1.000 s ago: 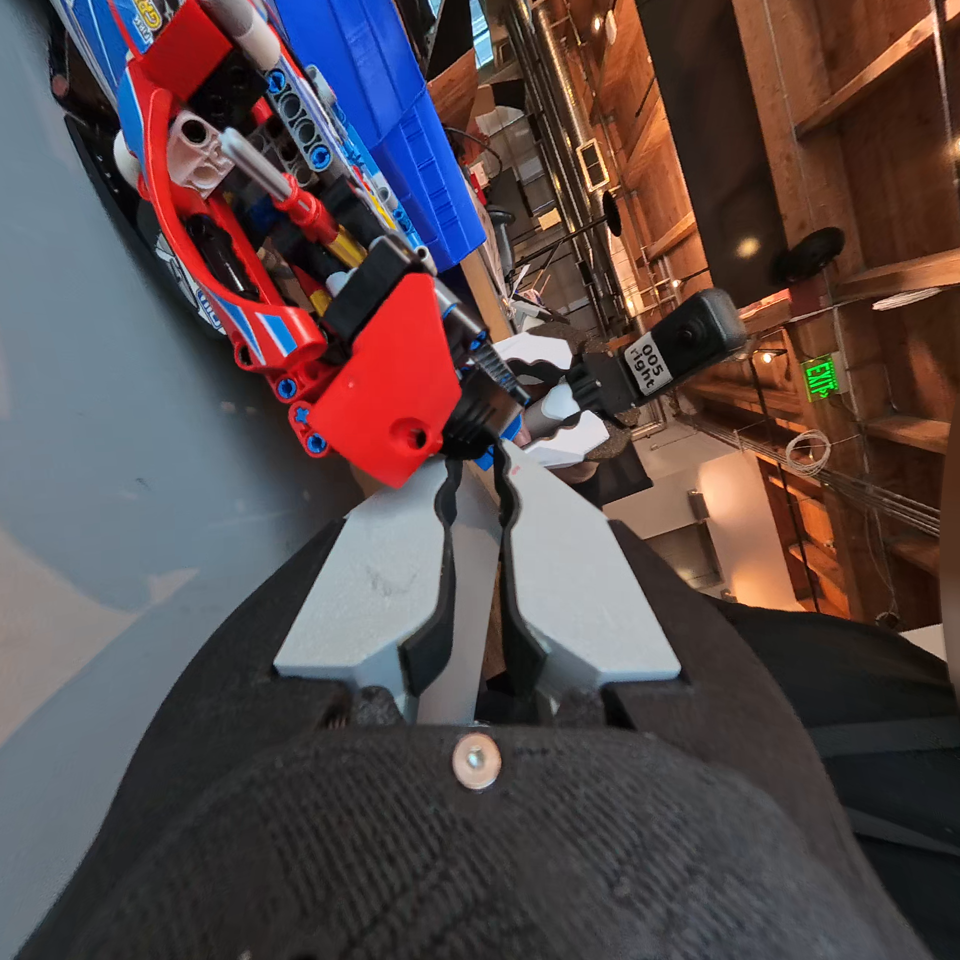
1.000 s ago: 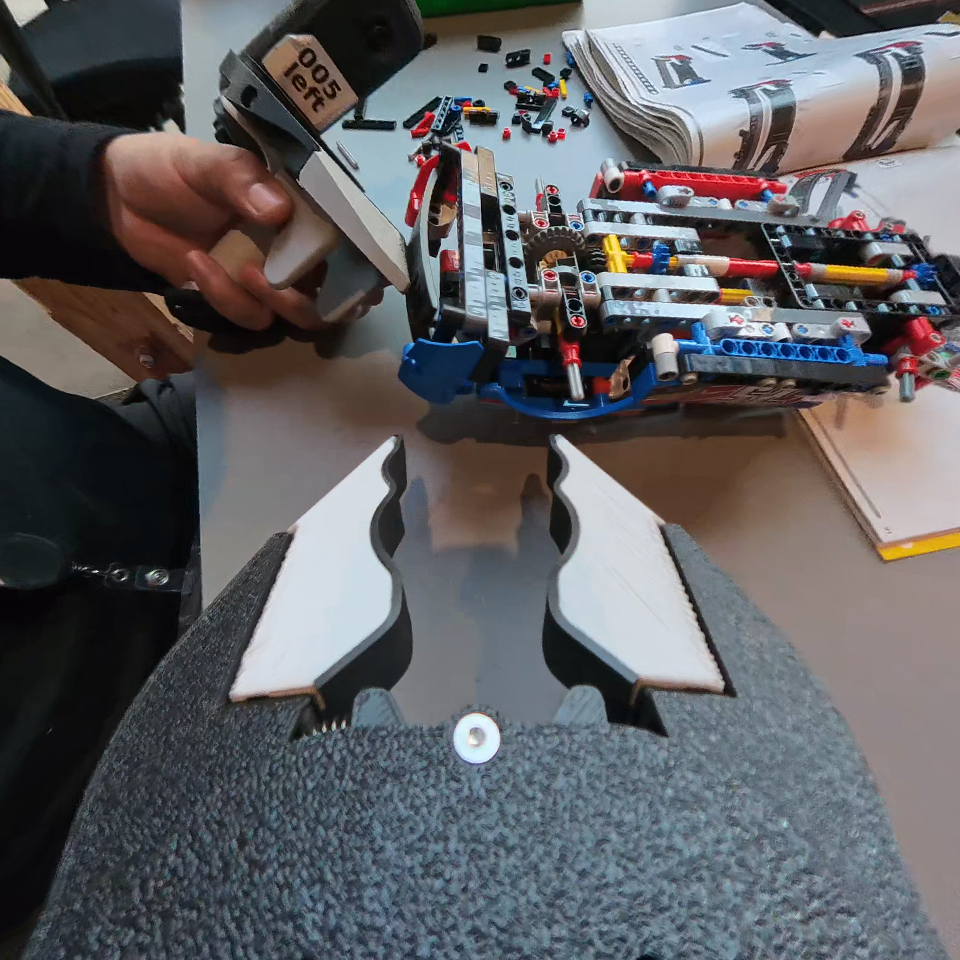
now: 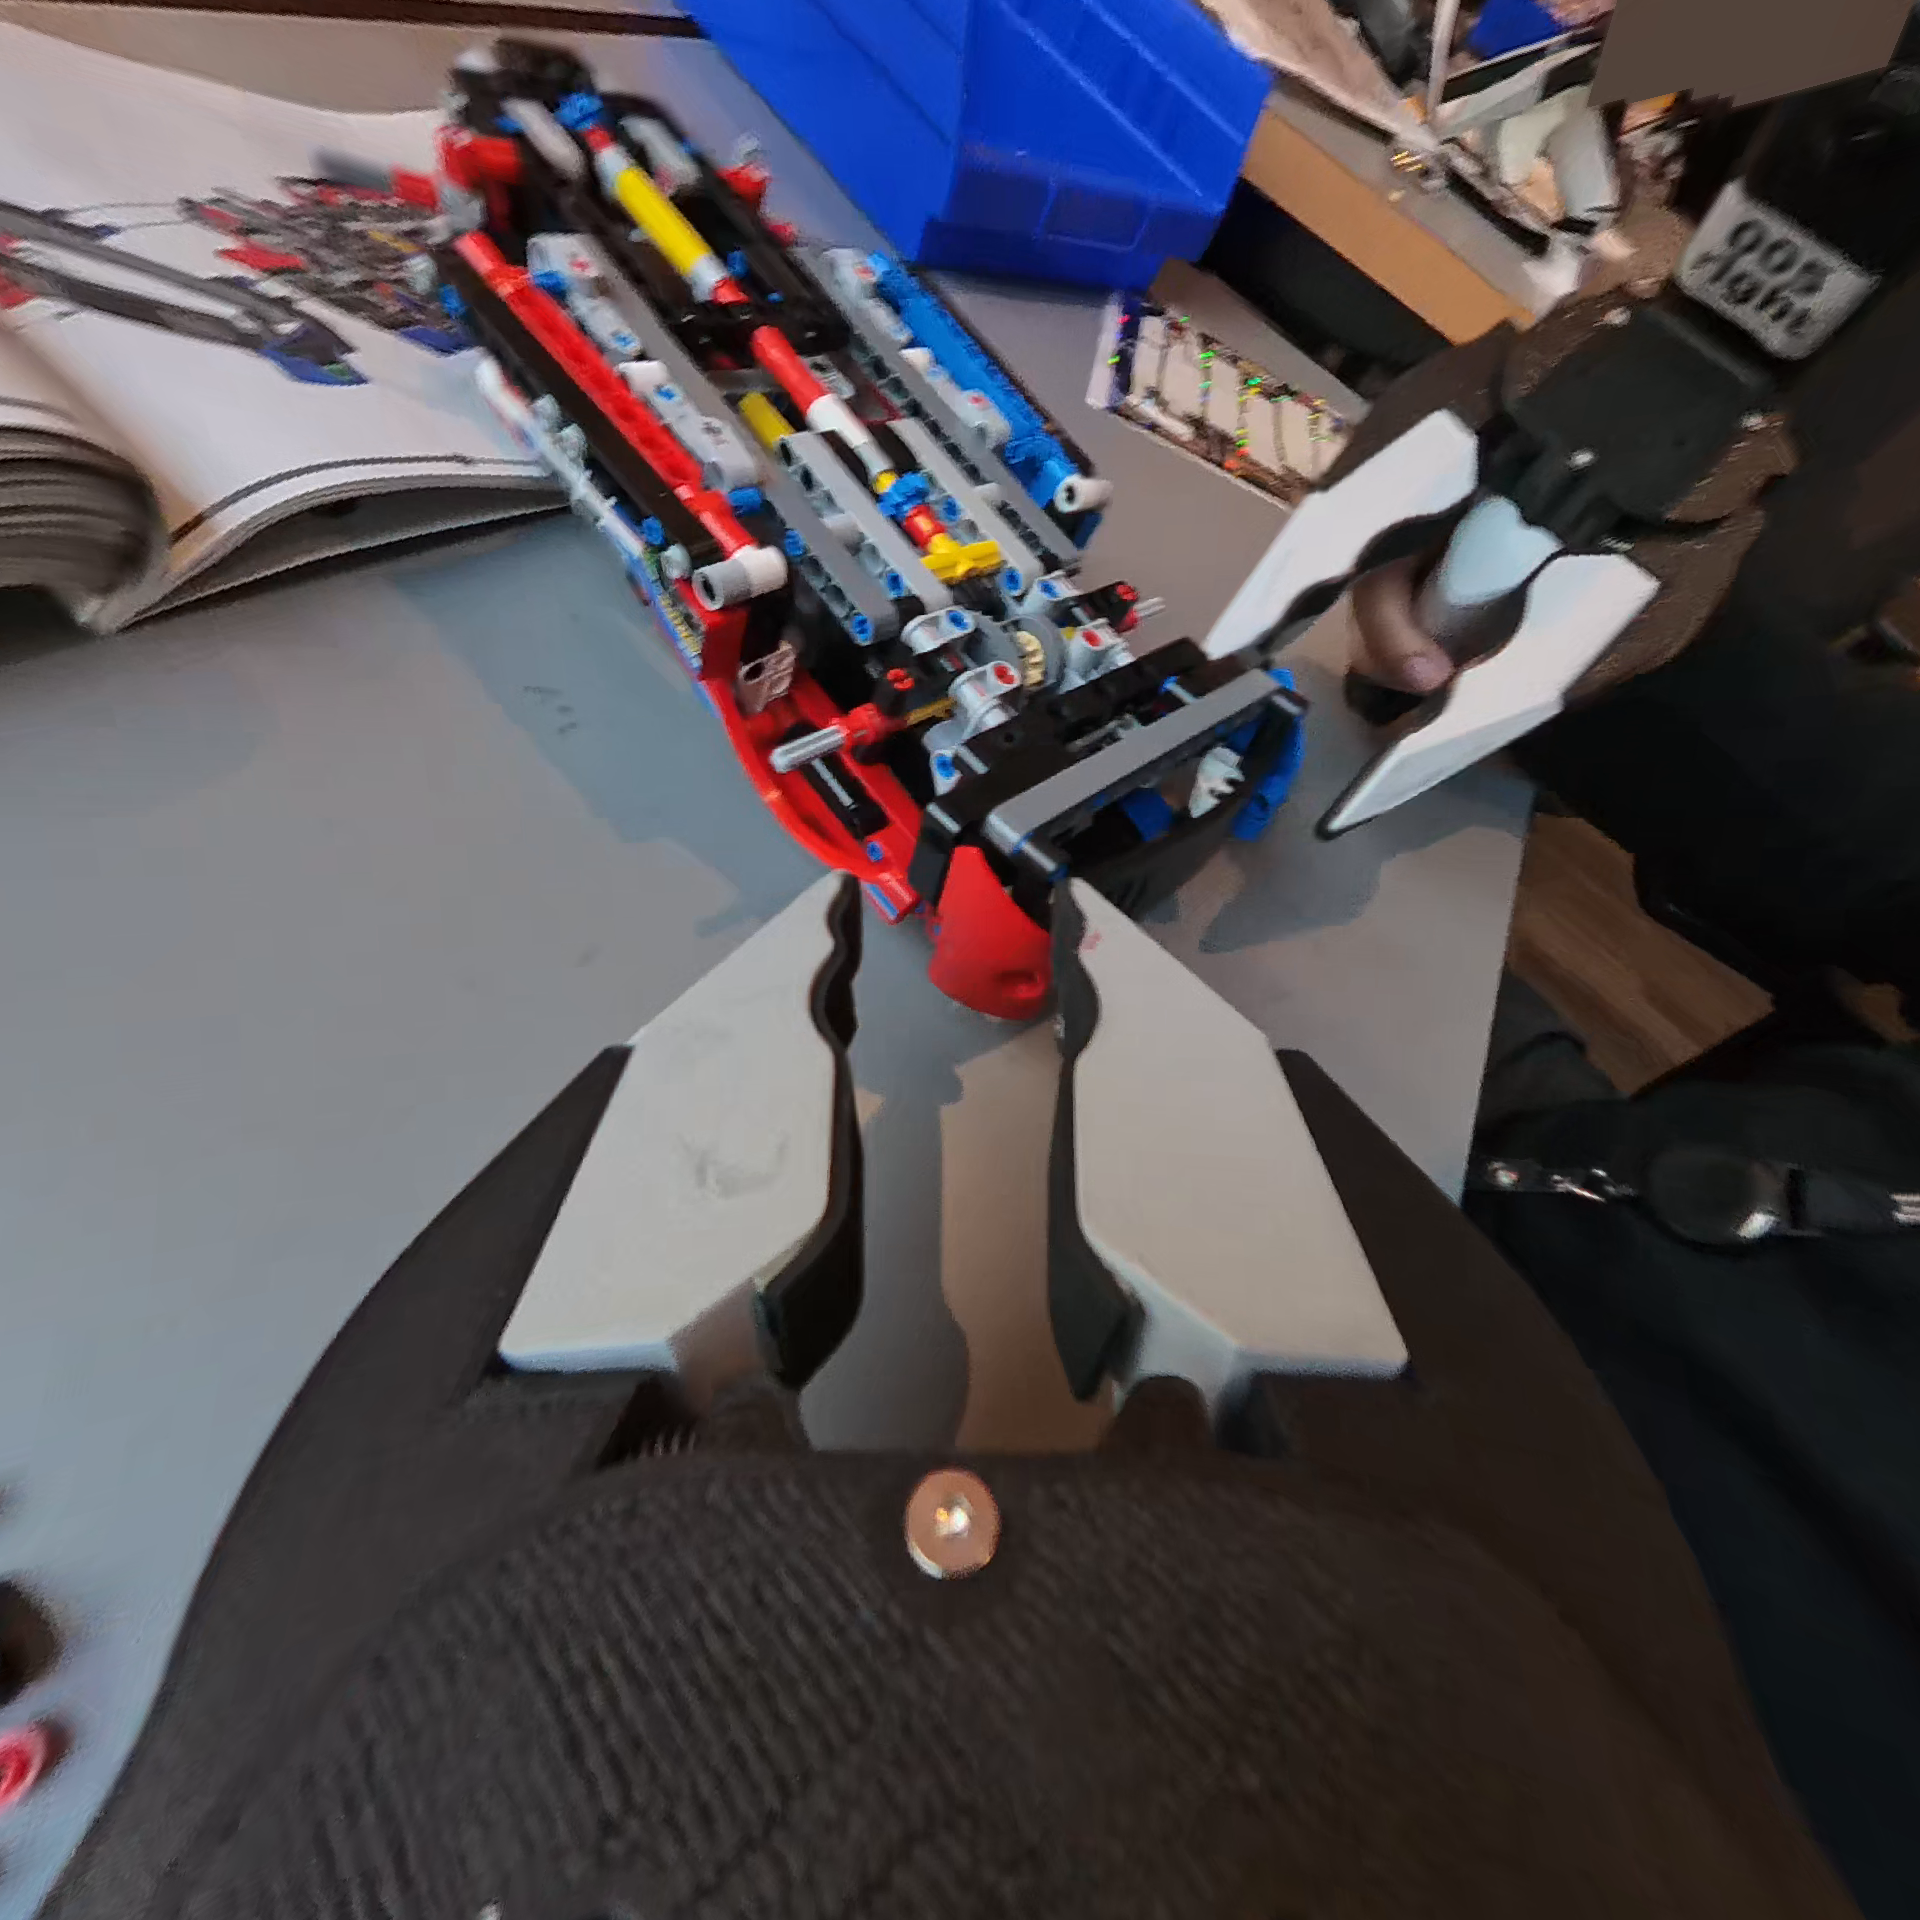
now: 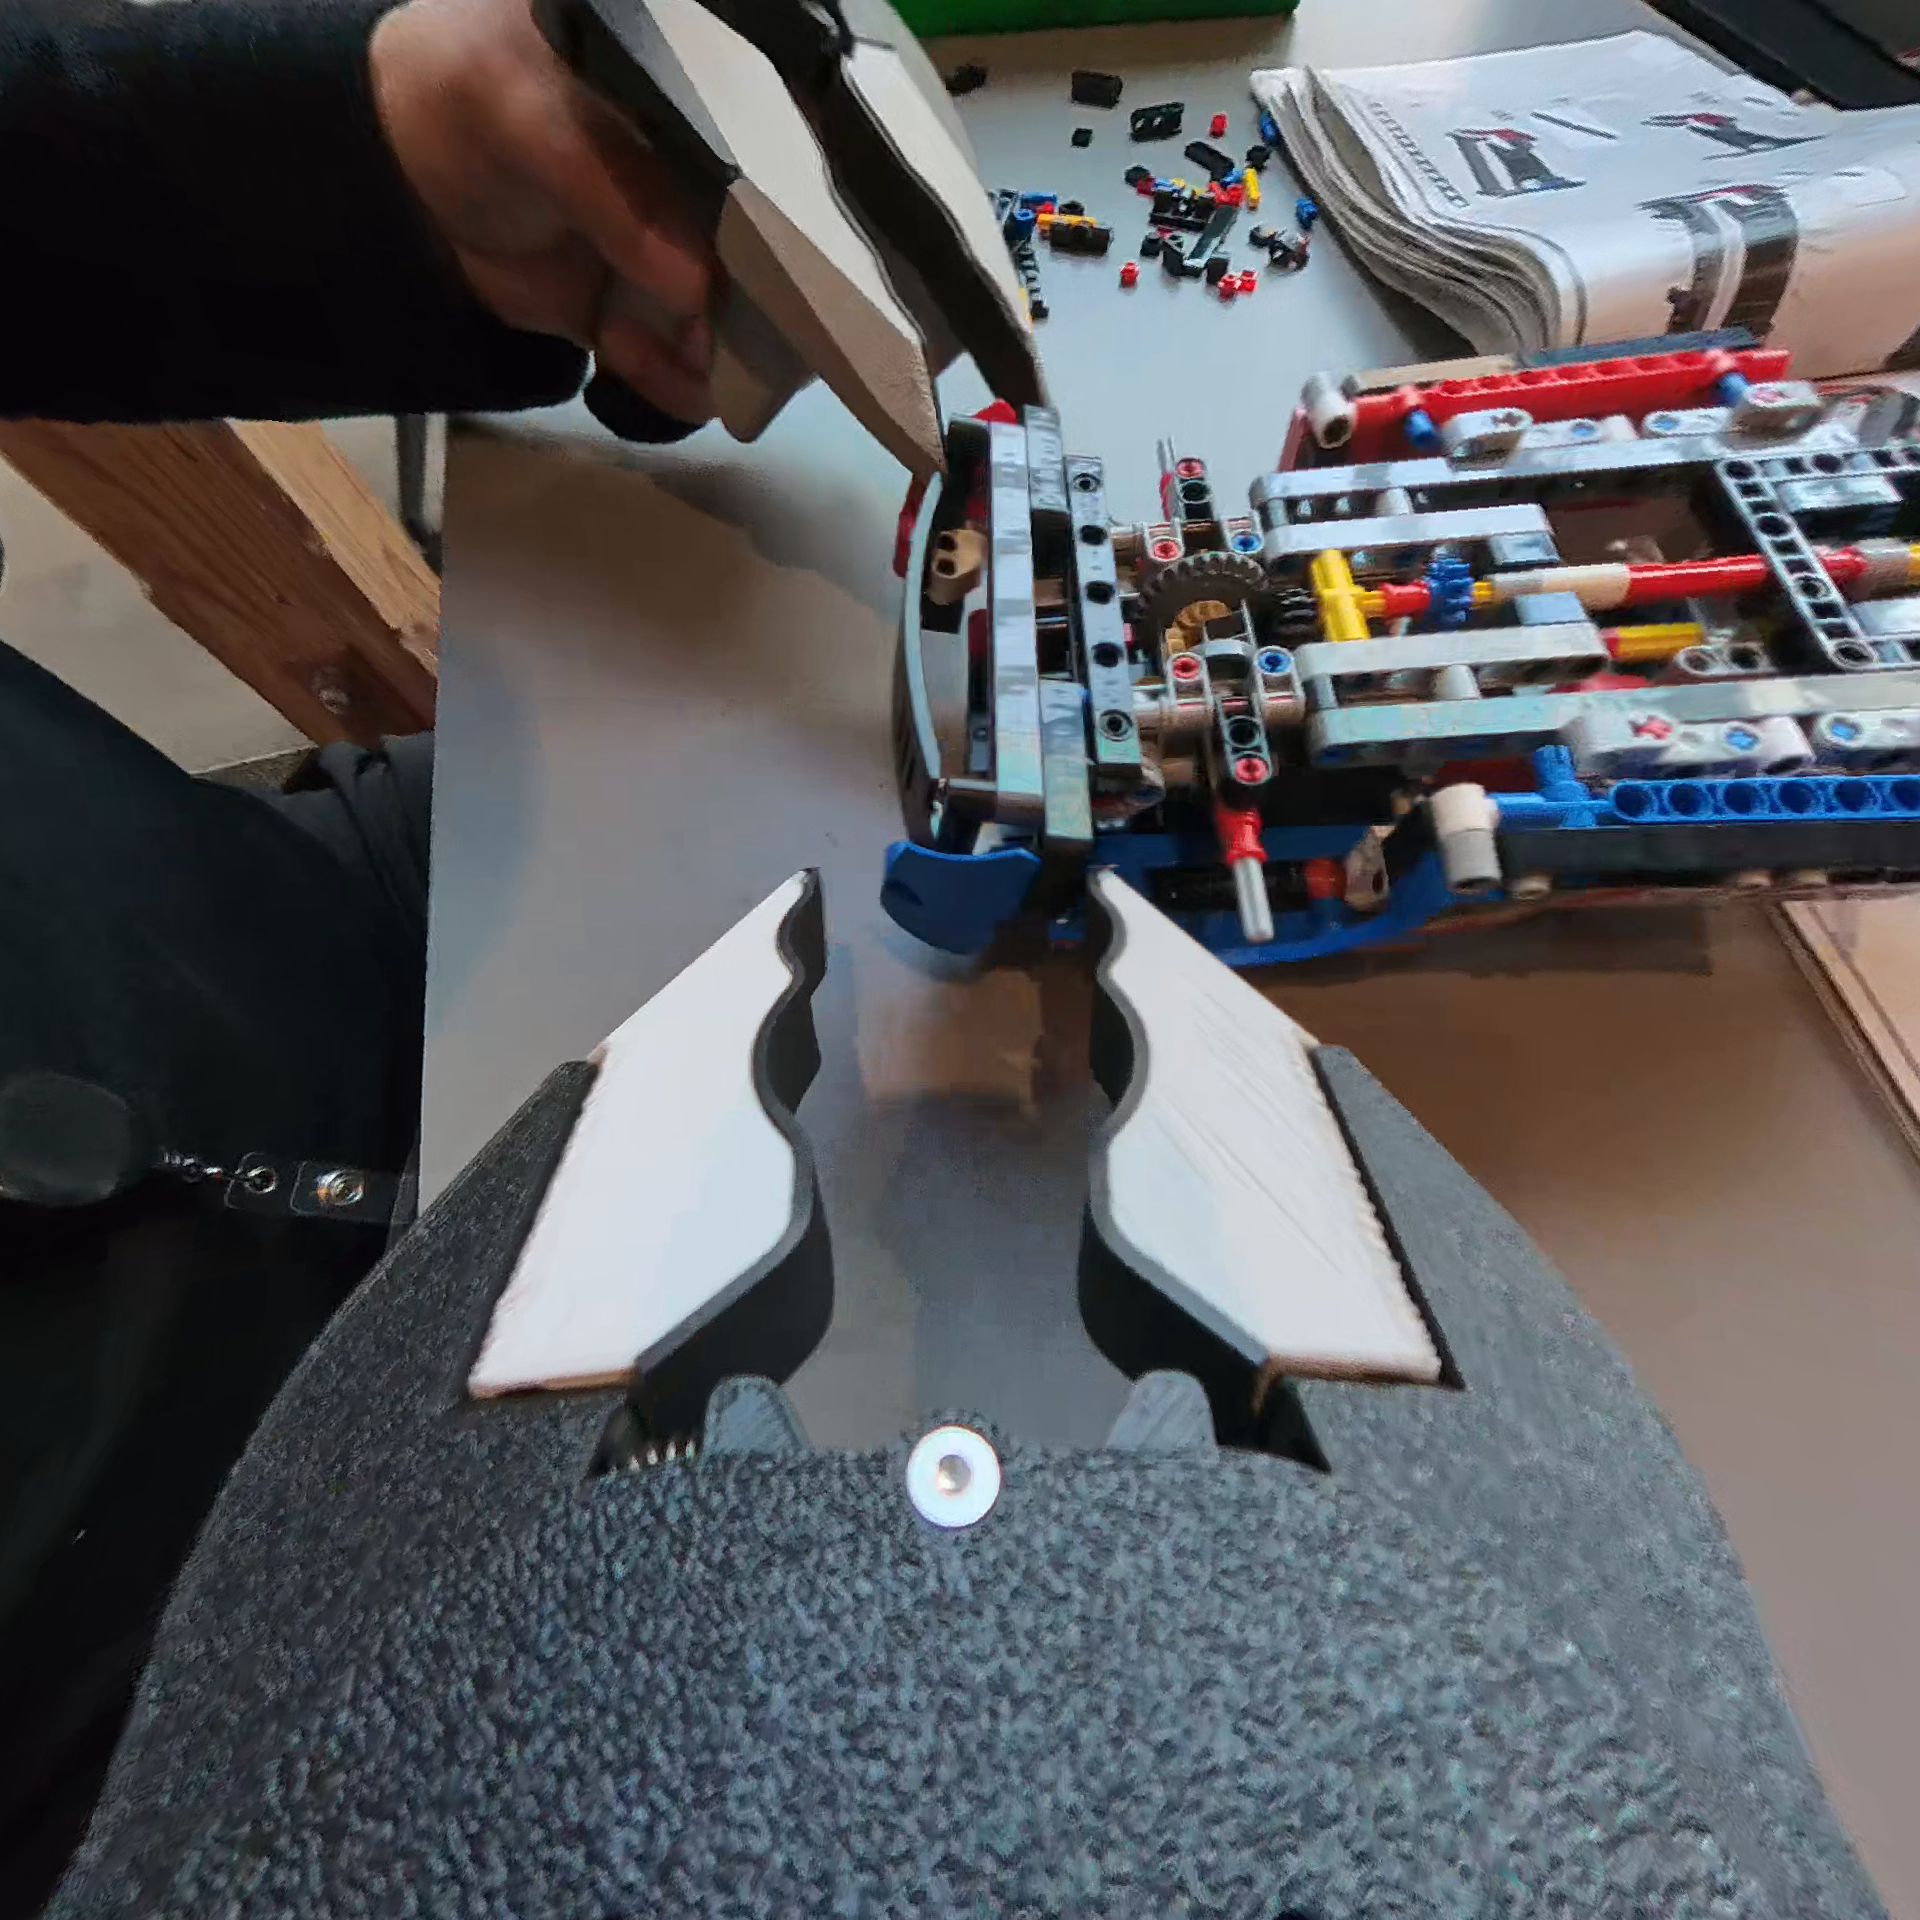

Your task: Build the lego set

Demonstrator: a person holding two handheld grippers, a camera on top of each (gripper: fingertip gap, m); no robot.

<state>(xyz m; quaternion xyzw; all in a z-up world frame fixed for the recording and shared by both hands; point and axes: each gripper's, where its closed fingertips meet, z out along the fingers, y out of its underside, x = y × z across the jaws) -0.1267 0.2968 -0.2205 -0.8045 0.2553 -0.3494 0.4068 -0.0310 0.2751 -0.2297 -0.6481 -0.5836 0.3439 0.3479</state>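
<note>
Left wrist view shows our left gripper (image 3: 954,914) spread, its fingertips on either side of the red corner piece (image 3: 982,940) at the near end of the lego car (image 3: 831,520), not pressed on it. The car lies on the grey table (image 3: 312,883), beside an open manual (image 3: 208,395) and in front of blue bins (image 3: 997,125). Our right gripper (image 4: 951,894) is spread too, empty, just beside the car's blue corner (image 4: 951,894). In the right wrist view, a hand (image 4: 540,208) holds the left gripper down at the car's end beam (image 4: 1029,623). Loose pieces (image 4: 1174,218) are scattered on the table beyond, near stacked booklets (image 4: 1558,187).
</note>
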